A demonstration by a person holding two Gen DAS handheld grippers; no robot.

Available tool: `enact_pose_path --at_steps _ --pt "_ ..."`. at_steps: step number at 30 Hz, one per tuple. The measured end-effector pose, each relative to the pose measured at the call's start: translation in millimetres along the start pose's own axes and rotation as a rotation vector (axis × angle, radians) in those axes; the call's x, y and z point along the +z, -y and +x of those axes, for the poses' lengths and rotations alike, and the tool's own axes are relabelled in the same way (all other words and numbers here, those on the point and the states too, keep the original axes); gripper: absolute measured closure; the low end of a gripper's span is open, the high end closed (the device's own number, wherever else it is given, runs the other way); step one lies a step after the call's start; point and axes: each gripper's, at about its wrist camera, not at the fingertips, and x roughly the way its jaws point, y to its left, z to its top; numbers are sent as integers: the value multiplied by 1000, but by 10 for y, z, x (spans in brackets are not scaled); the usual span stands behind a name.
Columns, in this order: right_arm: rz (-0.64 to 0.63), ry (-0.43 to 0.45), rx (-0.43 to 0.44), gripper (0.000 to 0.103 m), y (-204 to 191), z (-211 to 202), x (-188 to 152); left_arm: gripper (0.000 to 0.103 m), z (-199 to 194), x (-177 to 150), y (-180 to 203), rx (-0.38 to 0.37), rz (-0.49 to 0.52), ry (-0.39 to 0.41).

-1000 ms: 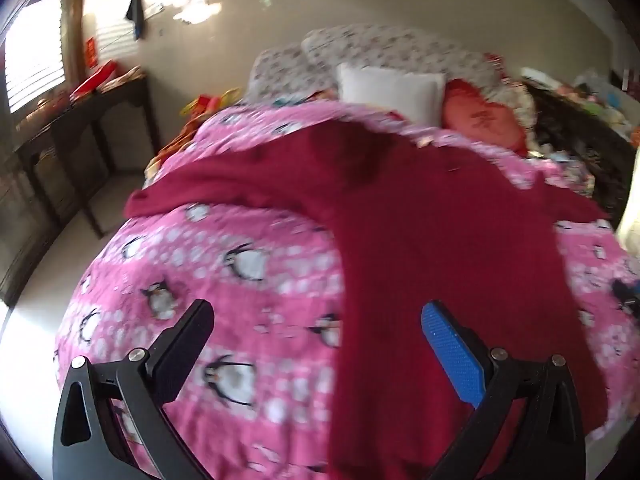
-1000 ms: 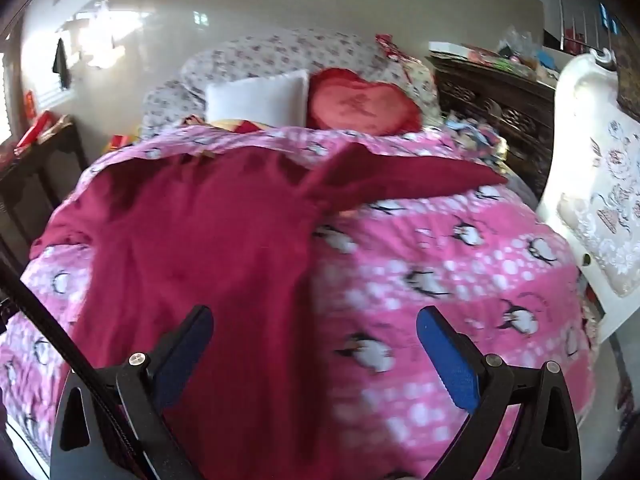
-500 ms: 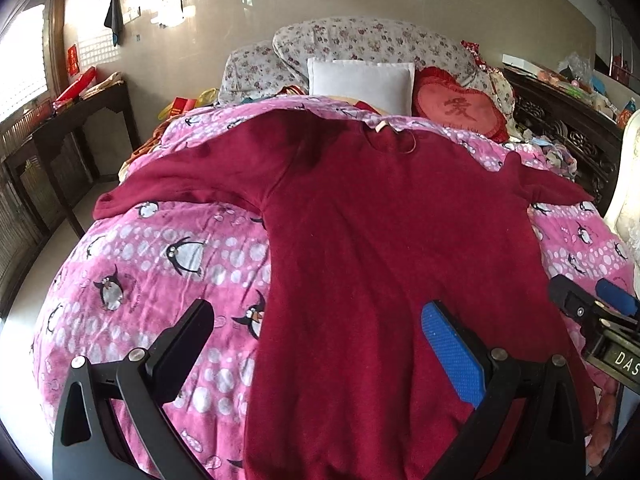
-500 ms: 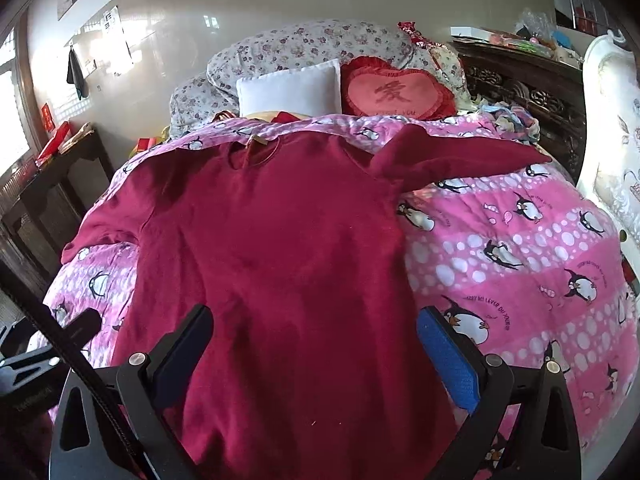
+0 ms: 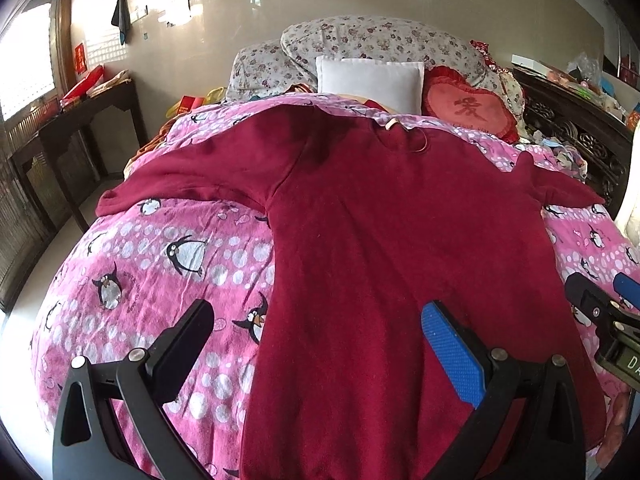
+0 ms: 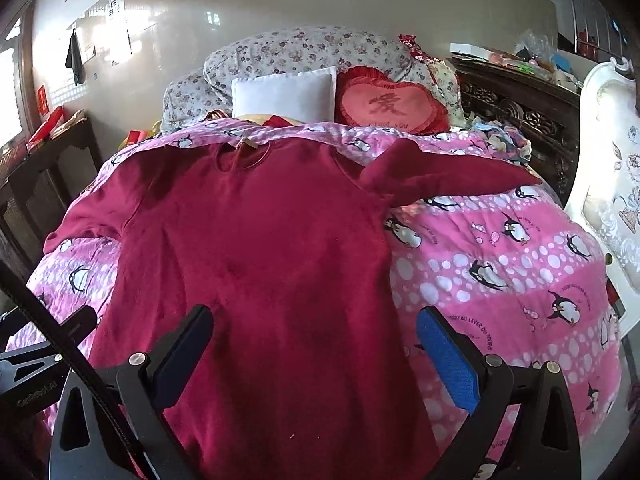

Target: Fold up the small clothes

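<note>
While both tongs [image 5: 316,344] [image 6: 316,348] gape empty, the red garment [image 5: 400,248] lies lengthwise, neckline toward the pillows [image 5: 370,76].

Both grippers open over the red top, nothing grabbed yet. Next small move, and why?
Probably take the left gripper out to the left sleeve to fold it in. The top lies flat on the quilt, sleeves spread, and both grippers are open and empty; the right gripper hovers near the hem.

Bright window glare, fisheye-warped edges.
</note>
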Motion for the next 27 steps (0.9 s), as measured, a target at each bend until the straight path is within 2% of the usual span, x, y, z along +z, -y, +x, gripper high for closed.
enact_pose_path --at_steps 19,27 --pt "-4 -40 4 0 -75 229 -27 0 226 -44 -13 -12 -10 -26" --pt "-23 -49 -5 0 -95 311 -19 0 350 -34 -35 -12 -22 -62"
